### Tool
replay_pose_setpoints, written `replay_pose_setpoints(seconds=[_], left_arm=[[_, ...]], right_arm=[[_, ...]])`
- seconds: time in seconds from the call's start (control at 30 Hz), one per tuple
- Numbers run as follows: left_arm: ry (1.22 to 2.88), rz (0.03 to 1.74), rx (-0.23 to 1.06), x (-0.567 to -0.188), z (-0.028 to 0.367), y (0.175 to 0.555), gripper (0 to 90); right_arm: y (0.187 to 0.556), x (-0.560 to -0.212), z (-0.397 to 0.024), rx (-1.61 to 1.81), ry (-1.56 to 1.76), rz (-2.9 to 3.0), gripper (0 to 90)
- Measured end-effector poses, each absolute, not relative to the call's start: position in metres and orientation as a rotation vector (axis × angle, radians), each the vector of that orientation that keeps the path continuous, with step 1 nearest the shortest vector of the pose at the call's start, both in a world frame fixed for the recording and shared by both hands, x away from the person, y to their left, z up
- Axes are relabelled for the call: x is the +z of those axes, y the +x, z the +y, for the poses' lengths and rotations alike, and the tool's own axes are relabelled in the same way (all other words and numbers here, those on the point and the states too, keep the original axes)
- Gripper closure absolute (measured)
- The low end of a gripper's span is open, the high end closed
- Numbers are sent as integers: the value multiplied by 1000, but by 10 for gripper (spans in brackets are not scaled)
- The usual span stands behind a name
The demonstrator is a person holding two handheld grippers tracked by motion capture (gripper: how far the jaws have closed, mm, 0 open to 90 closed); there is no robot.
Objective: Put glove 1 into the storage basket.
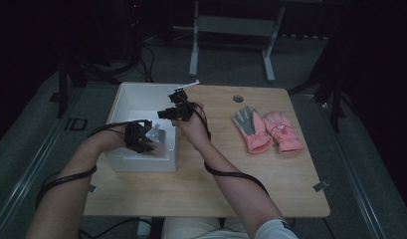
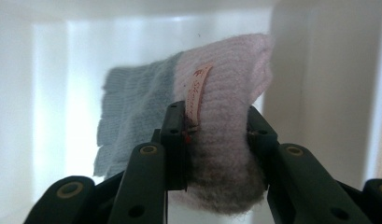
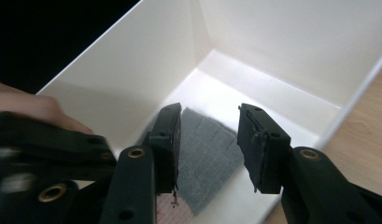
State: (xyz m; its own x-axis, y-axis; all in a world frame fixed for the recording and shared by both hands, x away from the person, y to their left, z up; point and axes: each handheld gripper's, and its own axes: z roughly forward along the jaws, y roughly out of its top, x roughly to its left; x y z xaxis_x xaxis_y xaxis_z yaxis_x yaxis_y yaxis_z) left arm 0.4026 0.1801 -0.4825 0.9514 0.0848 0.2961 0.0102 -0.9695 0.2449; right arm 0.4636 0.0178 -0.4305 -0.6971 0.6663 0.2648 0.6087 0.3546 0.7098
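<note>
Left gripper view: the left gripper (image 2: 215,128) clenches a pink-and-grey knit glove (image 2: 216,121) at frame centre inside the white box (image 2: 319,93), its lower end cut off. The right gripper (image 3: 209,135), jaws released, hangs above the glove's grey part (image 3: 205,158), partly hidden by its jaws

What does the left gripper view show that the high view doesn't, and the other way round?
Left gripper view: the left tool is shut on a pink and grey knit glove, with a small label by the left jaw.
High view: a pair of pink gloves lying on the wooden table, and the right tool.
Both: the white box.
</note>
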Motion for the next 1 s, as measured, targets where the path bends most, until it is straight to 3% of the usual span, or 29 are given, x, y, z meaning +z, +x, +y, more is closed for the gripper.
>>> replay_pose_setpoints(seconds=[0.2,0.33,0.5,1.0], left_arm=[[2876,188,465,-484,174,406,519],[2868,242,457,-475,175,403,487],[2763,337,487,-447,180,395,497],[2546,359,463,-390,153,374,499]], right_arm=[[462,-421,-1,1326,1185,2504,560],[458,-419,-15,1349,1183,2506,538],[447,-412,-36,1366,1145,2492,528],[422,-406,-94,1341,1047,2462,524]])
